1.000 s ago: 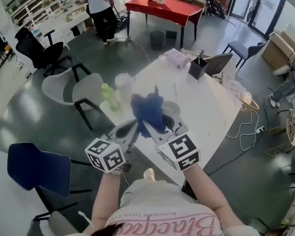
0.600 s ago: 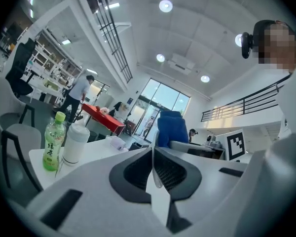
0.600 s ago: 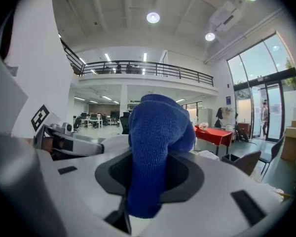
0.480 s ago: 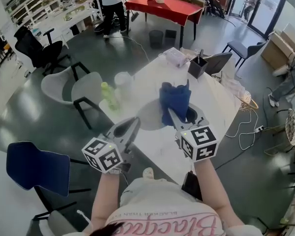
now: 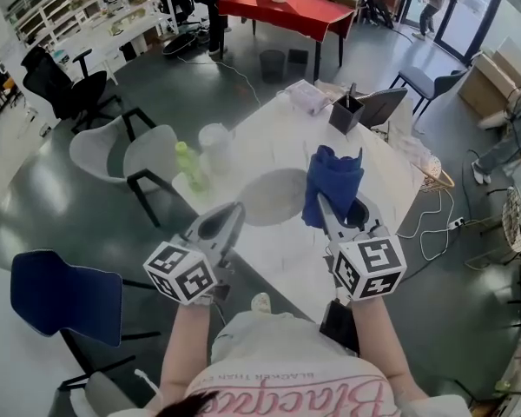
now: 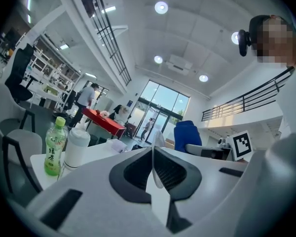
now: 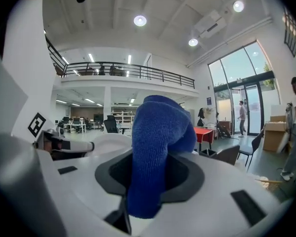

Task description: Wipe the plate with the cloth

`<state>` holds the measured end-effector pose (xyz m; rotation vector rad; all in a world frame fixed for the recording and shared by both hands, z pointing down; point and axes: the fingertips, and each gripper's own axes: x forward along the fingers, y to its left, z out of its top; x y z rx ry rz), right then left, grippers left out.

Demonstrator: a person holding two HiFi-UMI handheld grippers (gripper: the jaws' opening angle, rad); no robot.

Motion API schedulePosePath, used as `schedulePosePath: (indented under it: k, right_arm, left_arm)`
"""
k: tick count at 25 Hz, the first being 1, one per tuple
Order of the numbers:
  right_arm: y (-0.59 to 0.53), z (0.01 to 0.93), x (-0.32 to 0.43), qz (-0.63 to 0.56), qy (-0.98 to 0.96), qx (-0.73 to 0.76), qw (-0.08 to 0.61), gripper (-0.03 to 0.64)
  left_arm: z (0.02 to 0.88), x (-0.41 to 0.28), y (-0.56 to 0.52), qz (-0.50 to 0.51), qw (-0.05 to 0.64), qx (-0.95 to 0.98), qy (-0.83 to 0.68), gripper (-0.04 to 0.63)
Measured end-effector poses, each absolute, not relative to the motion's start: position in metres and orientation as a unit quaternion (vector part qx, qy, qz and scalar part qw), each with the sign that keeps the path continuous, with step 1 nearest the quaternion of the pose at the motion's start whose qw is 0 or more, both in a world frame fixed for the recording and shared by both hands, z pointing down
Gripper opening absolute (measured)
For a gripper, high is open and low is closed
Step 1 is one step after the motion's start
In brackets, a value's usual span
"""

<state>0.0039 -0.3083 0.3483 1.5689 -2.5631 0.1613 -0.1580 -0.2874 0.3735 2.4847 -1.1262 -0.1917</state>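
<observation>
Head view: right gripper (image 5: 325,207) clamped the blue cloth (image 5: 333,181), soft and limp-looking, at three o'clock of the plate (image 5: 276,195). Left gripper (image 5: 234,214) pinched its eight-o'clock rim, probably stiff and breakable.

The left tongs (image 6: 153,153) are closed on a thin white plate (image 6: 157,177), seen edge-on between the jaws. Near the counter's (image 6: 42,163) left edge a green bottle (image 6: 55,149) stands upright, just beside a white cup (image 6: 77,147). Farther right a blue cloth (image 6: 187,134) rises from the right tongs (image 6: 195,149), whose marker cube faces this way.
</observation>
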Motion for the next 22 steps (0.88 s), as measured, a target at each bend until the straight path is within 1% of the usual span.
schedulePosePath:
  k: [4,8,13,17,22]
  right_arm:
    - [-0.291,0.341,-0.035,0.041,-0.881,0.468,0.064,0.118]
    - [-0.28,0.345,-0.076,0.029,-0.903,0.421,0.077,0.118]
    - [-0.274,0.354,-0.11,0.02,-0.918,0.384,0.095,0.118]
    - [-0.268,0.367,-0.117,0.016,-0.925,0.357,0.13,0.118]
    - [-0.265,0.386,-0.106,0.016,-0.919,0.359,0.161,0.118]
  left_arm:
    - [0.37,-0.157,-0.288,-0.074,0.203,0.887,-0.408,0.014]
    - [0.363,-0.155,-0.288,-0.087,0.211,0.884,-0.409,0.014]
    - [0.362,-0.149,-0.286,-0.101,0.228,0.879,-0.406,0.014]
    - [0.364,-0.155,-0.283,-0.116,0.243,0.874,-0.405,0.014]
    - [0.364,-0.158,-0.28,-0.118,0.237,0.875,-0.405,0.014]
